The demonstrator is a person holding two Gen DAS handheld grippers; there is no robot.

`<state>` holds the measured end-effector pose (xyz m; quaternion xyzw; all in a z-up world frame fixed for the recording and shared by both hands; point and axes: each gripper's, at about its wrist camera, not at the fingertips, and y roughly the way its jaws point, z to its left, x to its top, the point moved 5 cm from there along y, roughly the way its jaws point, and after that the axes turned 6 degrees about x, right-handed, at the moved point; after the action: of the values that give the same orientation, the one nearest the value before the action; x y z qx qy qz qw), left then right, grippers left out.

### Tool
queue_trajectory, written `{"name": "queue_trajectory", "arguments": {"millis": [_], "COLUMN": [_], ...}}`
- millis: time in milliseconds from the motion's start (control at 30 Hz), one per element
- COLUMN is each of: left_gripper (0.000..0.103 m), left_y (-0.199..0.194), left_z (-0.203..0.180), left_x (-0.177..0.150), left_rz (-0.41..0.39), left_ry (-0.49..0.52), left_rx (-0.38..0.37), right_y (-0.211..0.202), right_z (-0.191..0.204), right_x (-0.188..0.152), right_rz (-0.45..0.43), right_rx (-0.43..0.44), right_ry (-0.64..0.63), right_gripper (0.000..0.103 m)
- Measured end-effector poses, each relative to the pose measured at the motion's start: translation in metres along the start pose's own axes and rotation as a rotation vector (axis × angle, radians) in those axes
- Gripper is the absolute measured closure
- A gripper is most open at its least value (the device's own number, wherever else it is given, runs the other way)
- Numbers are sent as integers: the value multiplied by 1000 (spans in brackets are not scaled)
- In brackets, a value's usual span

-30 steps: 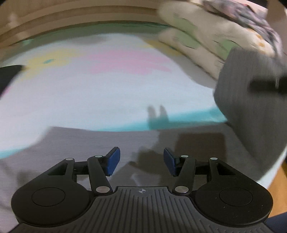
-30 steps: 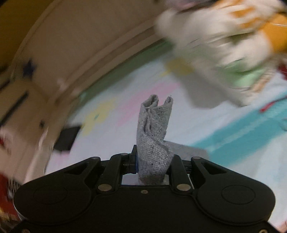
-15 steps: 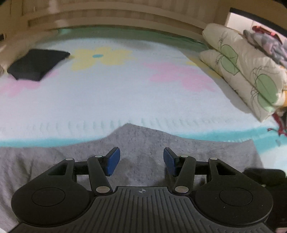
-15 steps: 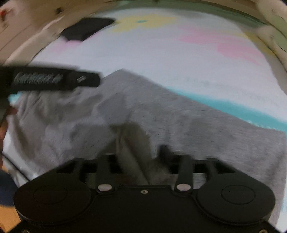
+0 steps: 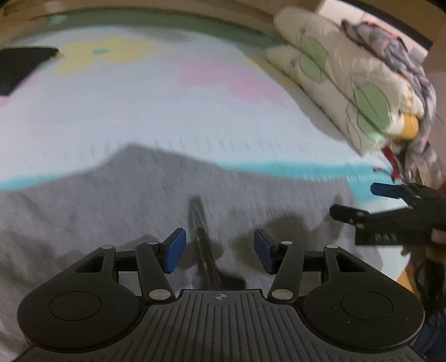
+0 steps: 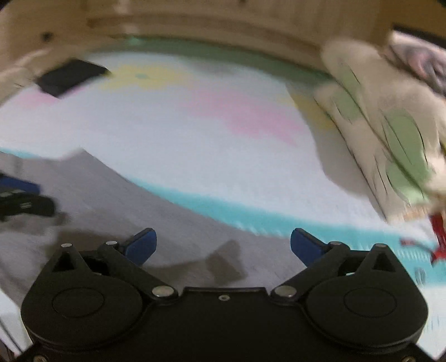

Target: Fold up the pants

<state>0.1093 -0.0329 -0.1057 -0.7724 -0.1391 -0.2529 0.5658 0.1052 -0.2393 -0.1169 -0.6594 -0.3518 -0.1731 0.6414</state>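
Observation:
Grey pants [image 5: 156, 200] lie spread on the pastel bed sheet, also showing in the right wrist view as grey pants [image 6: 145, 217]. My left gripper [image 5: 220, 249] hovers low over them, jaws apart, its blue pads [image 5: 174, 250] clear of the cloth. A dark crease or cord [image 5: 200, 236] runs between them, untouched. My right gripper [image 6: 223, 245] is opening wide above the pants' right end with nothing between its fingers. It also shows as the right gripper [image 5: 359, 200] at the right of the left wrist view. The left gripper [image 6: 19, 200] sits at the right wrist view's left edge.
Folded flowered quilts [image 5: 348, 83] are stacked at the right with patterned clothes [image 5: 404, 55] on top. A black folded item [image 6: 69, 78] lies at the far left of the bed. A wooden bed frame [image 6: 223, 25] runs along the back. Red fabric [image 6: 437, 236] lies at the right edge.
My right gripper has let go of the bunched grey cloth, swung down over the bed and opened wide. The pants now lie flat. My left gripper shifted a little over them.

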Motion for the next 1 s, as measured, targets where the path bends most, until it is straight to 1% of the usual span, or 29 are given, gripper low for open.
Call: {"name": "queue_trajectory", "arguments": {"millis": [67,133,200,233,267,300,400,500,633,700,767,833,867,933,1000], "left_gripper": [51,51,50,49,49,49,49,49,49,48,44,37,35,27,23], "left_y": [5,8,12,10,8,8,10,12,19,23,25,27,27,27,28], "left_z": [-5,-10,-16,-17,-18,-17,-9,-1,3,1,1,2,2,2,2], "left_x": [-11,-23,-39,-45,-47,-47,-42,-35,-29,-25,-24,-23,-23,-24,-24], "left_rz": [38,71,120,94,75,72,90,98,83,74,75,76,74,65,55], "left_ry": [14,47,104,131,150,154,103,32,14,-5,-30,-58,-69,-84,-92], "left_rx": [-18,-25,-11,-5,3,3,-25,-36,-31,-32,-40,-57,-66,-87,-109], "right_y": [10,25,34,33,28,25,22,23,22,23,24,28,28,29,30], "right_z": [-12,-17,-19,-20,-24,-25,-34,-38,-34,-35,-37,-41,-42,-45,-51], "right_x": [-11,-24,-40,-45,-52,-55,-62,-63,-62,-61,-63,-67,-66,-65,-63], "right_rz": [75,177,290,295,275,268,274,273,292,282,266,264,265,273,286], "right_rx": [-13,-10,26,53,69,81,117,119,94,99,101,102,104,114,128], "right_ry": [35,72,91,108,130,142,164,189,191,197,212,224,227,228,235], "right_gripper": [1,1,1,1,1,1,1,0,0,0,0,0,0,0,0]}}
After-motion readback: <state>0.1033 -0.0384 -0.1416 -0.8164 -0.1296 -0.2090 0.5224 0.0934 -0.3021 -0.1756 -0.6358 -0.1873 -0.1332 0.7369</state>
